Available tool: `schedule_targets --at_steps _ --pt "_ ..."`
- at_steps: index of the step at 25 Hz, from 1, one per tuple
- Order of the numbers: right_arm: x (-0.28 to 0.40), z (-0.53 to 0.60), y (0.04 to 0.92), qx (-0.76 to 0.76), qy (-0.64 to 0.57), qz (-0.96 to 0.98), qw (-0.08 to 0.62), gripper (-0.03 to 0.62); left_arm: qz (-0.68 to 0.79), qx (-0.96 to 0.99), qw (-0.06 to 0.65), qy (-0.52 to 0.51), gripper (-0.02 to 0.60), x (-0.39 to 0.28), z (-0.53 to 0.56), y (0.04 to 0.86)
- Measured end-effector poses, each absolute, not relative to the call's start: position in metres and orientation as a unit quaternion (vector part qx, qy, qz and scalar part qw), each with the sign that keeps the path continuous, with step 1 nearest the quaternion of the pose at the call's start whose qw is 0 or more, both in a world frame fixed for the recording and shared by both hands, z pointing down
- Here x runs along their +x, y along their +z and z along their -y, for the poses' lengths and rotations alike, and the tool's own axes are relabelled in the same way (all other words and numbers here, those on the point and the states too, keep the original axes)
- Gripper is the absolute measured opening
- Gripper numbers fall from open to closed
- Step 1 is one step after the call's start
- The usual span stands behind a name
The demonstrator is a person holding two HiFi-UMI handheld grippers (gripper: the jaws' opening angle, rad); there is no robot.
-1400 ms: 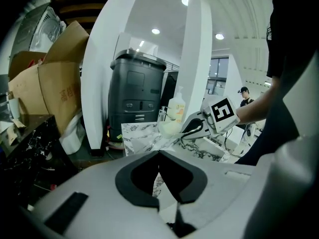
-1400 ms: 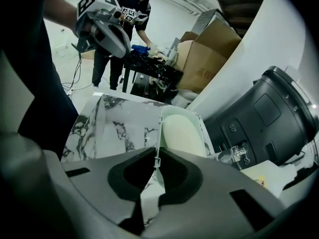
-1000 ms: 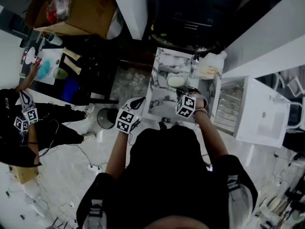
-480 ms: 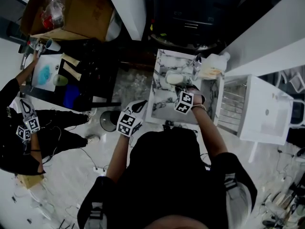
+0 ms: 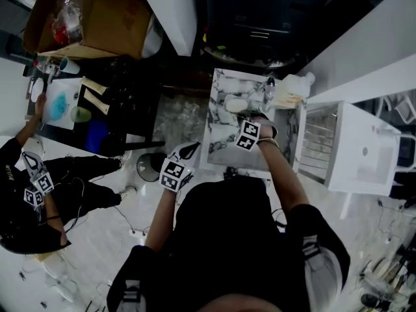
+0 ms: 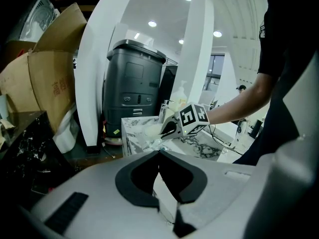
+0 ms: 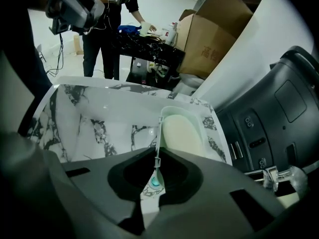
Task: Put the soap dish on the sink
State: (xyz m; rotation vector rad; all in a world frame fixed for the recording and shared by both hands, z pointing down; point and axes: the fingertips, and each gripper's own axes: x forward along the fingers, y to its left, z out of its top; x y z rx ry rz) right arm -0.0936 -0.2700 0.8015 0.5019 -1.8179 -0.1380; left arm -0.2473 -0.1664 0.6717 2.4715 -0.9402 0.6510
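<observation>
Overhead, from the head view, the right gripper (image 5: 242, 118) reaches over the marble sink (image 5: 221, 149) to the pale soap dish (image 5: 236, 105) at its far rim, close to the faucet (image 5: 268, 87) and a white bottle (image 5: 290, 88). The left gripper (image 5: 188, 151) hangs off the sink's left edge. A second person (image 5: 29, 194) stands well apart at a cluttered table (image 5: 62, 103).

From the left gripper view, the left gripper (image 6: 159, 154) has its jaws pressed together on nothing; beyond it stand a black bin (image 6: 132, 86) and a cardboard box (image 6: 50, 88).

From the right gripper view, the right gripper (image 7: 158, 158) pinches the soap dish (image 7: 179, 110) by its thin side wall, with a pale bar (image 7: 182, 133) lying inside; whether the dish touches the sink (image 7: 99, 118) I cannot tell
</observation>
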Motion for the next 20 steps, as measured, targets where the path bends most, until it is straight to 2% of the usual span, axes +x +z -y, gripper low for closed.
schedule_targets --at_steps 20 --pt "-0.109 0.306 0.828 0.223 -0.038 0.773 0.593 0.015 0.347 0.881 0.215 0.24 0.0 -0.26 0.173 0.676"
